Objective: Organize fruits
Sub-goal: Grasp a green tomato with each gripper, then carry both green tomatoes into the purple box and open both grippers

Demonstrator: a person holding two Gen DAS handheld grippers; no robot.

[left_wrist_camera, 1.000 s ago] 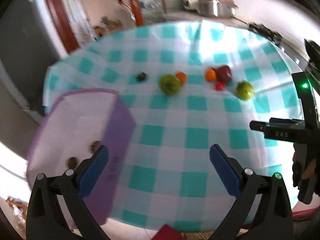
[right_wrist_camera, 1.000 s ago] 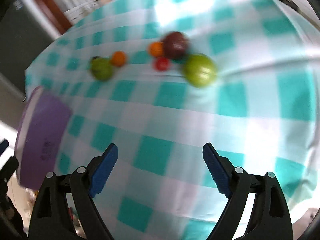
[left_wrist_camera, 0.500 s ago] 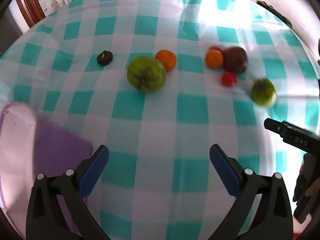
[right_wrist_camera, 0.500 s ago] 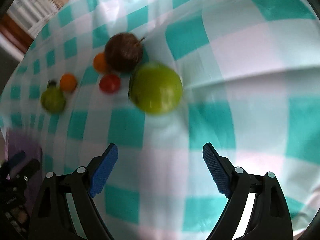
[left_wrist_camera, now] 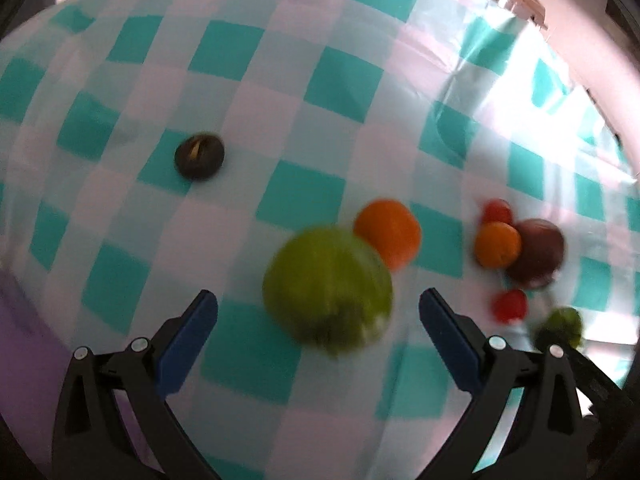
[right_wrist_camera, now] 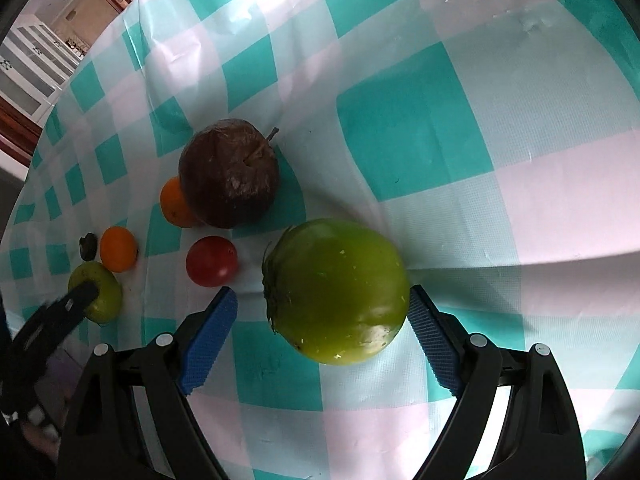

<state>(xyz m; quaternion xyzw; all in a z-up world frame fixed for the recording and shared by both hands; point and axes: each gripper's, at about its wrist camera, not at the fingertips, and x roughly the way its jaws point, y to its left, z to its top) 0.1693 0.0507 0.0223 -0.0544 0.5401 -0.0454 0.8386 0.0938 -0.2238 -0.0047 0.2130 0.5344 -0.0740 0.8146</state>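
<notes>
Right gripper: jaws spread wide, straddling a large green fruit on the checked tablecloth. The right blue pad sits at, possibly touching, the fruit's flank; the left pad stands clear of it with a gap. No closure yet, so nothing is held. Judgement: the wide spread suits the fruit's girth, and the fruit is centred between the pads so a squeeze would meet its widest part.

Ahead and left of the right gripper: a red tomato just beside the left pad, then a dark brown fruit with a stem touching a small orange behind it. Further left, a second orange, a small dark item, and another green fruit.

Left gripper: jaws likewise wide and empty, with that second green fruit lying just ahead, between the tips. The view is motion-blurred. An orange touches its far side; a dark round fruit sits well apart, ahead-left. Judgement: both hands seem to be lining up a pick of one green fruit each.

Containers: a purple edge shows at the left gripper's lower left, probably a bin; its contents are out of view here.
</notes>
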